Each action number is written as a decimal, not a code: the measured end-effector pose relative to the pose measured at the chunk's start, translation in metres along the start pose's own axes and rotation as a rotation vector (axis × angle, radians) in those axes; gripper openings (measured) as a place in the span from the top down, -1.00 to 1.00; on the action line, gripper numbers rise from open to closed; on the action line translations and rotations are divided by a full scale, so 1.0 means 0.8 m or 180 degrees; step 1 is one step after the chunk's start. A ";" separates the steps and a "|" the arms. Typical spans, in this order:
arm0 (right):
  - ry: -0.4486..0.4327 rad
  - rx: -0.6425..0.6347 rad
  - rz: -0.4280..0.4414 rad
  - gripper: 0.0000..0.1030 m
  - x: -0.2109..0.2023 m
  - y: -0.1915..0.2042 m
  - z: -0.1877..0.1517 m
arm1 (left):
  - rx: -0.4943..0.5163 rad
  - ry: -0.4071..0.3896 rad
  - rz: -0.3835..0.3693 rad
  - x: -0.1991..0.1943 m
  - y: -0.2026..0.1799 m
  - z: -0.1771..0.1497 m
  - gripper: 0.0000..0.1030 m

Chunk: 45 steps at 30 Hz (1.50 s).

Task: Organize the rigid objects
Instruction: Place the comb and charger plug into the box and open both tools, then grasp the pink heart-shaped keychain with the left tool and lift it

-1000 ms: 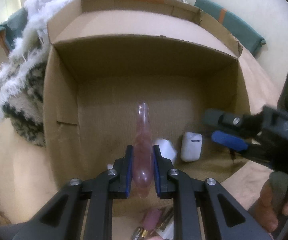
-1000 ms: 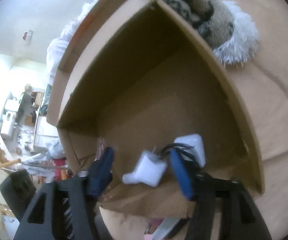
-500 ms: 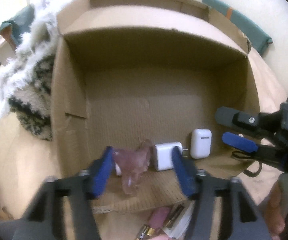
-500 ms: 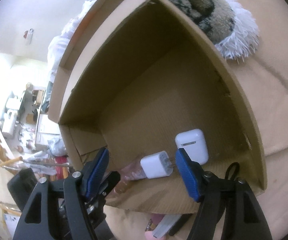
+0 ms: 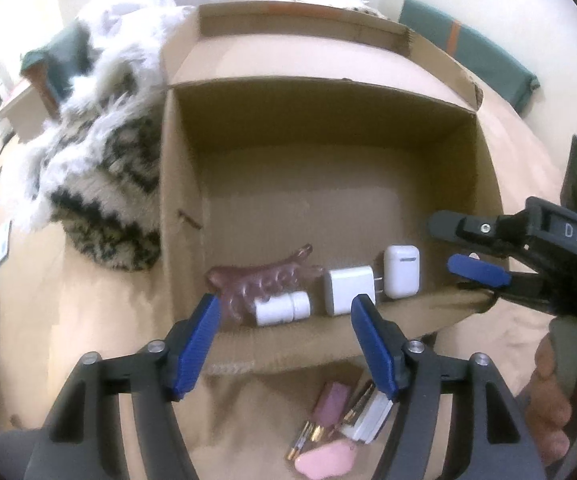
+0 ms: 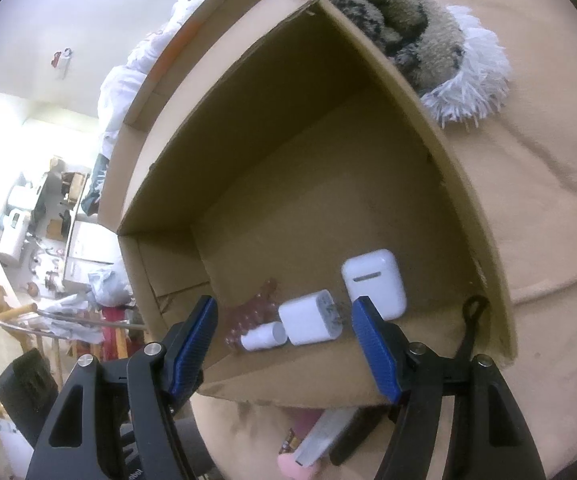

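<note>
Both tools are empty at this moment: the left gripper (image 5: 284,320) hangs with its blue fingers (image 5: 196,340) spread wide above the near edge of the cardboard box (image 5: 184,152), and the right gripper (image 6: 284,328) is likewise spread wide with nothing between its pads, poised over the same near wall. Inside the box, along the near wall, lie four things in a loose row: a pink translucent comb-like piece (image 5: 264,276), a small white cylinder (image 5: 282,309) resting against it, a white charger plug (image 5: 348,290) with its prongs pointing toward a white earbud case (image 5: 402,270). The plug and the case look to be touching or nearly so. More items wait on the tan cloth outside the box, just under the left gripper: a pink eraser-like block (image 5: 330,402), some gold-tipped sticks (image 5: 312,436) and a flat pink piece (image 5: 326,464). The likely trouble from here is reaching for those, since they lie piled close together and a wide grasp may catch two at once or flick one away. A gripper dipping back in could also knock the cylinder, which may roll, or snag the box wall and shift the box on the soft cloth.
</note>
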State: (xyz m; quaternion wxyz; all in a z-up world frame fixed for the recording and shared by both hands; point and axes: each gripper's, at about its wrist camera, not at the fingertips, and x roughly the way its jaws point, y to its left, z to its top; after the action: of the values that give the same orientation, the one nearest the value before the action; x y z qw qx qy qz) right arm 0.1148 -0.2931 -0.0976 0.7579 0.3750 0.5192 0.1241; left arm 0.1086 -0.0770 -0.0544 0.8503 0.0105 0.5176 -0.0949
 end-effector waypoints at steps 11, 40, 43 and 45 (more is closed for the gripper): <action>-0.0049 -0.0056 -0.0071 -0.43 -0.029 -0.005 -0.027 | -0.0226 0.0155 -0.0046 -0.021 0.019 -0.055 -0.26; 0.0034 0.0161 -0.0336 -0.43 -0.054 -0.051 -0.086 | -0.0553 0.1024 -0.0135 0.067 -0.024 -0.159 0.00; 0.0104 0.0099 -0.0380 -0.43 -0.048 -0.048 -0.088 | -0.0402 0.0997 -0.0095 0.061 -0.025 -0.161 0.00; 0.0184 0.0048 -0.0428 -0.43 -0.043 -0.046 -0.091 | -0.0359 0.0986 -0.0049 0.056 -0.028 -0.157 0.00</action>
State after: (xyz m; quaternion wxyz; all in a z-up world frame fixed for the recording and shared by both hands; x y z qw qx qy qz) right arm 0.0285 -0.3069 -0.1124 0.7463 0.3412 0.5659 0.0797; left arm 0.0147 -0.0913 -0.1506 0.7588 -0.0268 0.6470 -0.0694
